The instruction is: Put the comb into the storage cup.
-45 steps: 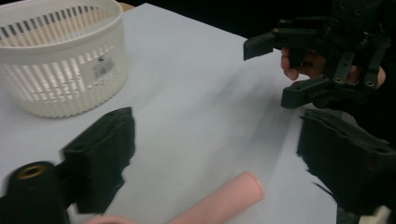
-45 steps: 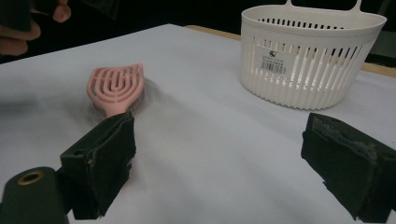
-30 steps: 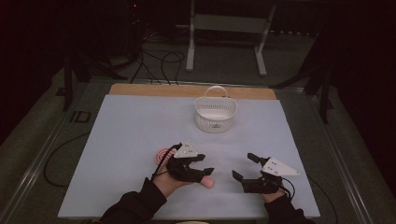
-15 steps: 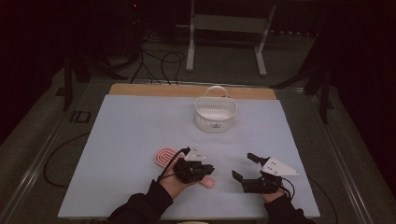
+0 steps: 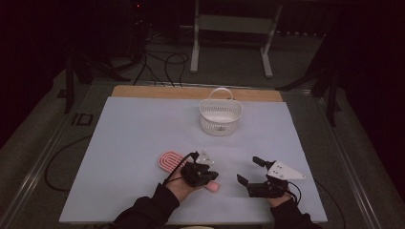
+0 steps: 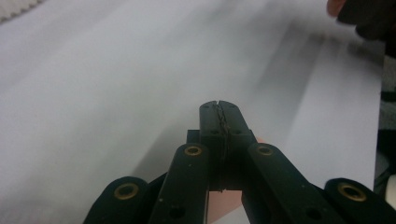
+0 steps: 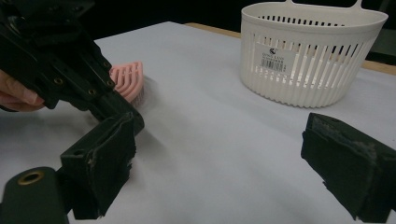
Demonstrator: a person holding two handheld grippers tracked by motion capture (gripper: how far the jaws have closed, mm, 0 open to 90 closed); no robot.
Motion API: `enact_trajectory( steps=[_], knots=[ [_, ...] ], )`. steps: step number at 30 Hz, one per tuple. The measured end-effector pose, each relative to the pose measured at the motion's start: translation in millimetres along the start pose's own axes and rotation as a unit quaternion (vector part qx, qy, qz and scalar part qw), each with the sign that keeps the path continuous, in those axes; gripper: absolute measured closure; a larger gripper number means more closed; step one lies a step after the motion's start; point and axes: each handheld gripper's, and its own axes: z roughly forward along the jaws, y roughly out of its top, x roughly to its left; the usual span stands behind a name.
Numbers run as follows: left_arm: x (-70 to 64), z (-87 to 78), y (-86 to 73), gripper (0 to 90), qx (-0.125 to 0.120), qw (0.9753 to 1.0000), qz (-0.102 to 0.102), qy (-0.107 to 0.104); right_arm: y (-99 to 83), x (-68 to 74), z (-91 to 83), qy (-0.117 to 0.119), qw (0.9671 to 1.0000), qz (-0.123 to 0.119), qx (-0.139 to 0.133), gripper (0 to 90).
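Note:
A pink ridged scrubber (image 5: 169, 161) lies flat on the white table near the front; its ribbed head (image 7: 127, 79) also appears in the right gripper view. My left gripper (image 5: 212, 175) hovers low over its handle end, jaws pressed together (image 6: 218, 105), with pink (image 6: 219, 207) visible beneath them, not between the tips. My right gripper (image 5: 248, 169) stands open to the right of it, with nothing between its jaws (image 7: 219, 158). A white slatted basket (image 5: 220, 114) with a handle stands farther back (image 7: 308, 60).
The white sheet (image 5: 143, 133) covers the table, with a strip of wood (image 5: 191, 92) along its far edge. Cables and a metal stand (image 5: 231, 28) are on the floor beyond. A cable (image 5: 62, 157) trails off the left side.
My left gripper has shifted slightly right and toward the front over the scrubber's handle. The right gripper and the basket have stayed put.

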Motion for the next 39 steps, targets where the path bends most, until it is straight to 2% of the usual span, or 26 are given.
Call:
enact_trajectory(
  steps=[4,5,10,14,15,17,32,39],
  knots=[
    [0.1,3.1,-2.6,90.0,0.011,0.9999,-0.006,-0.003,-0.4,-0.3,0.3,0.001,1.0,0.0,0.0,9.6],
    [0.0,4.2,-3.6,90.0,0.021,0.9998,-0.003,-0.003,-0.1,-0.1,0.5,0.001,1.0,0.0,0.0,9.7],
    [-1.3,3.5,-6.2,90.0,0.026,0.9996,-0.006,-0.004,-0.2,0.3,0.7,0.001,1.0,0.0,0.003,9.7],
    [-3.5,-1.2,-9.6,90.0,0.031,0.9995,-0.008,-0.005,-0.5,-0.3,0.7,0.001,1.0,0.004,0.001,9.7],
    [-4.4,-4.6,-12.0,90.0,0.04,0.9992,-0.004,-0.006,-0.1,0.2,0.5,0.0,1.0,0.0,0.002,9.7],
    [-5.3,-8.0,-15.4,90.0,0.044,0.999,-0.005,-0.005,0.0,0.2,0.6,0.0,1.0,0.0,0.002,9.7],
    [-5.0,-33.5,-41.4,90.0,0.072,0.9972,-0.018,-0.007,0.2,0.9,1.0,0.0,1.0,0.001,0.002,9.7],
    [-2.6,-42.8,-49.6,90.0,0.083,0.9964,-0.016,-0.008,0.2,1.2,1.6,0.001,1.0,0.002,0.002,9.7]
  ],
)
